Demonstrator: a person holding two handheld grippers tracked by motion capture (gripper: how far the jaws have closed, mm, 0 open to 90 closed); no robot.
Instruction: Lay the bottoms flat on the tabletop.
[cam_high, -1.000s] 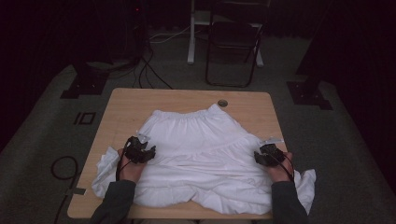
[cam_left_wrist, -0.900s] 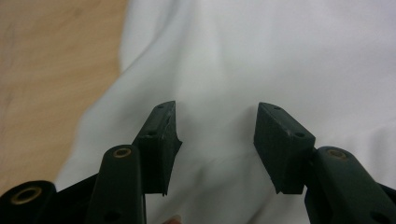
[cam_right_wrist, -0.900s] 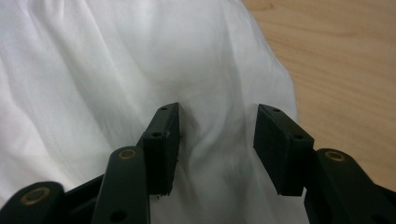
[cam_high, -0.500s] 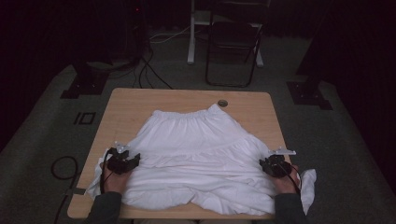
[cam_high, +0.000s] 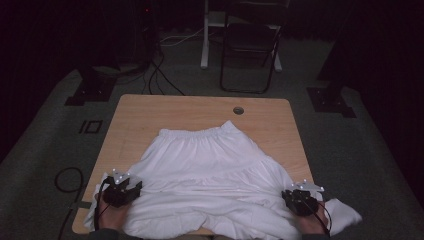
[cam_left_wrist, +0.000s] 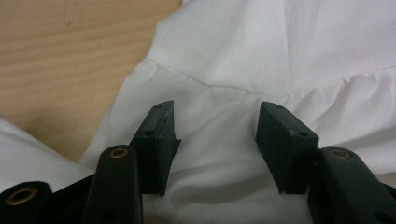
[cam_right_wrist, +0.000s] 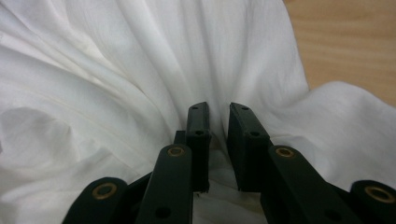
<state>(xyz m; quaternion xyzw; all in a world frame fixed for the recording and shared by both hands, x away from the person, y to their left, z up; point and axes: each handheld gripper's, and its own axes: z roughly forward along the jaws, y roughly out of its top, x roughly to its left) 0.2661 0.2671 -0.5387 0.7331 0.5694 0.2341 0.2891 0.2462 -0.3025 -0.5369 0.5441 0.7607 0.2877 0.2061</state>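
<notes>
A white tiered skirt (cam_high: 210, 160) lies spread on the wooden table (cam_high: 150, 115), its elastic waistband toward the far side and its hem hanging over the near edge. My left gripper (cam_high: 125, 189) sits at the skirt's left hem. In the left gripper view the gripper (cam_left_wrist: 215, 112) is open, jaws wide apart over a gathered seam of the skirt (cam_left_wrist: 280, 46). My right gripper (cam_high: 298, 199) is at the right hem. In the right gripper view the gripper (cam_right_wrist: 218, 112) has its jaws close together on a fold of the skirt (cam_right_wrist: 116, 70), and creases fan out from them.
A round cable hole (cam_high: 238, 110) sits near the table's far edge. A dark folding chair (cam_high: 250, 50) stands beyond the table. Cables (cam_high: 67, 177) lie on the floor at the left. Bare wood shows on the far half of the table.
Both grippers have drawn back toward the near edge and slightly outward, from the skirt's middle tier to its lower corners. The hem has spread wider with them.
</notes>
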